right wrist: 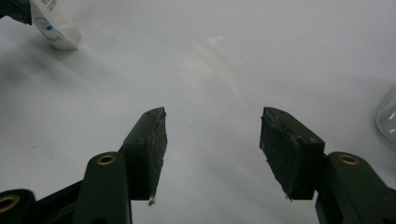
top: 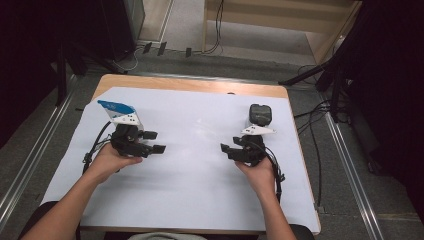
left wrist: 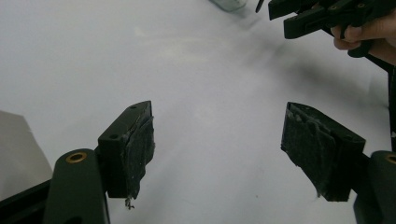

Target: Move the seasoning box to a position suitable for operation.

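High view first, working left to right: a white and blue packet [top: 118, 113] stands at about ten o'clock on the tabletop [top: 200, 150], just beyond the left gripper [top: 154, 142]. The left hand [top: 111, 159] holds that gripper low over the white sheet, forearm coming up from seven o'clock, the tool pointing toward three o'clock at its partner. Its fingers [left wrist: 134, 148] stand wide apart with nothing between them, as the left gripper view makes plain.

Farther right, the right gripper [top: 226, 149] mirrors this: the right hand [top: 257, 172] comes in from five o'clock and the tool points toward nine o'clock. Its fingers [right wrist: 289, 150] are likewise spread wide and empty. Just beyond it, at about two o'clock on the tabletop, stands a glass jar with a dark lid [top: 260, 116]; a sliver of clear glass shows at the right edge of the right gripper view.

My reading is that nothing has been picked up yet (both tools sit idle, facing each other across bare sheet), so the step in hand is the approach. The next move likely calls for each hand to swing its gripper toward twelve o'clock, the left to the packet and the right to the jar, and to square the open fingers around the body before closing. The jar's smooth glass would want a centred, level grip.
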A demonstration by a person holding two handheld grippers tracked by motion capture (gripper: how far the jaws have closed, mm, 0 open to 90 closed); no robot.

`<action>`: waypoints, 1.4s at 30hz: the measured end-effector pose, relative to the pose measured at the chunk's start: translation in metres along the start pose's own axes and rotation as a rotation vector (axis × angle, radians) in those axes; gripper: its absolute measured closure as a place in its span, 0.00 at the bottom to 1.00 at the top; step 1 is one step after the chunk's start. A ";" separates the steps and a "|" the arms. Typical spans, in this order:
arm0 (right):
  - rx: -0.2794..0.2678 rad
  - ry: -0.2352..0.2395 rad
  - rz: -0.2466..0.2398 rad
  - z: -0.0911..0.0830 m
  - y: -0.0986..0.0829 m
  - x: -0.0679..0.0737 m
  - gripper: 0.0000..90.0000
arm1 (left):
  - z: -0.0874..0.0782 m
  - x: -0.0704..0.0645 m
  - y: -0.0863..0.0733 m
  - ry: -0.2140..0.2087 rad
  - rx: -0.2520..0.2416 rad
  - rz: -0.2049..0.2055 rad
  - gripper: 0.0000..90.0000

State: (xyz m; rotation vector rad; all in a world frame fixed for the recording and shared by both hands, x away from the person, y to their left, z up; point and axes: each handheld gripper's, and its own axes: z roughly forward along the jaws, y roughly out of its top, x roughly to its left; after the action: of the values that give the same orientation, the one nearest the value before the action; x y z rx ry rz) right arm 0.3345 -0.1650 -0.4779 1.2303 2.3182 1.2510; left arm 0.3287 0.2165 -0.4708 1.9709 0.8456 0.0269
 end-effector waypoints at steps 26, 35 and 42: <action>0.007 0.031 -0.008 -0.005 0.001 0.000 0.56 | 0.002 0.002 -0.003 0.018 0.104 0.008 0.53; 0.024 0.047 0.020 -0.004 -0.001 -0.002 0.51 | 0.002 -0.003 -0.002 -0.003 0.088 0.020 0.49; 0.019 0.034 0.016 -0.005 -0.003 -0.004 0.52 | 0.001 0.002 -0.002 0.021 0.088 0.004 0.49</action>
State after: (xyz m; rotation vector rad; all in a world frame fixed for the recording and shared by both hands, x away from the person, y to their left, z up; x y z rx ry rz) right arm 0.3329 -0.1719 -0.4782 1.2460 2.3536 1.2677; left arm 0.3294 0.2170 -0.4734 2.0580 0.8696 0.0129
